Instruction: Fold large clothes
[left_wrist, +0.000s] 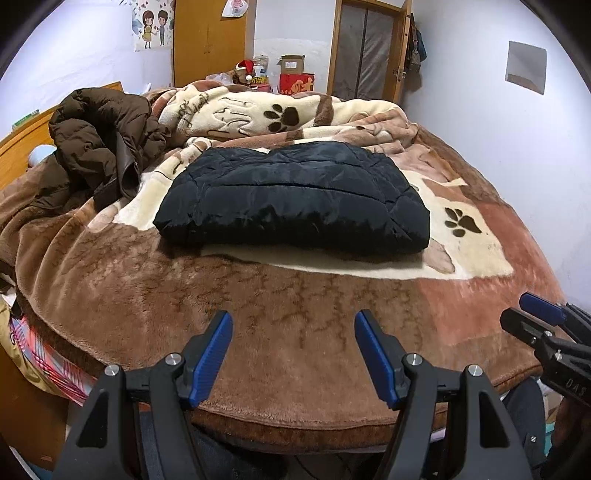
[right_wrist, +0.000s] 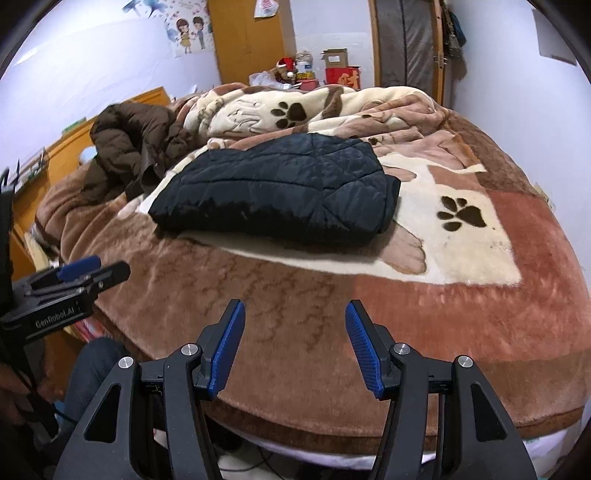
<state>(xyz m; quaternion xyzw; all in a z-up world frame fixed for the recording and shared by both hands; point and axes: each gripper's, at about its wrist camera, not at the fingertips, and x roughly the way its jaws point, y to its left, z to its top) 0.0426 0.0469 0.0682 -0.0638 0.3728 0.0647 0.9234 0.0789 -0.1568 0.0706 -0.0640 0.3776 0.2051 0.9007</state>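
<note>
A black quilted jacket (left_wrist: 291, 199) lies folded into a flat rectangle in the middle of the bed; it also shows in the right wrist view (right_wrist: 280, 192). A brown puffy coat (left_wrist: 99, 136) lies crumpled at the back left of the bed, and shows in the right wrist view (right_wrist: 136, 147) too. My left gripper (left_wrist: 293, 325) is open and empty above the bed's near edge, well short of the black jacket. My right gripper (right_wrist: 295, 314) is open and empty, likewise near the front edge. Each gripper shows at the side of the other's view, the right one (left_wrist: 535, 317) and the left one (right_wrist: 96, 269).
The bed is covered by a brown and cream paw-print blanket (left_wrist: 258, 332), bunched up at the back (left_wrist: 280, 110). A wooden headboard (left_wrist: 22, 144) stands at the left. Boxes and clutter (left_wrist: 291, 77) sit behind the bed by a wooden wardrobe (left_wrist: 207, 40) and door (left_wrist: 369, 48).
</note>
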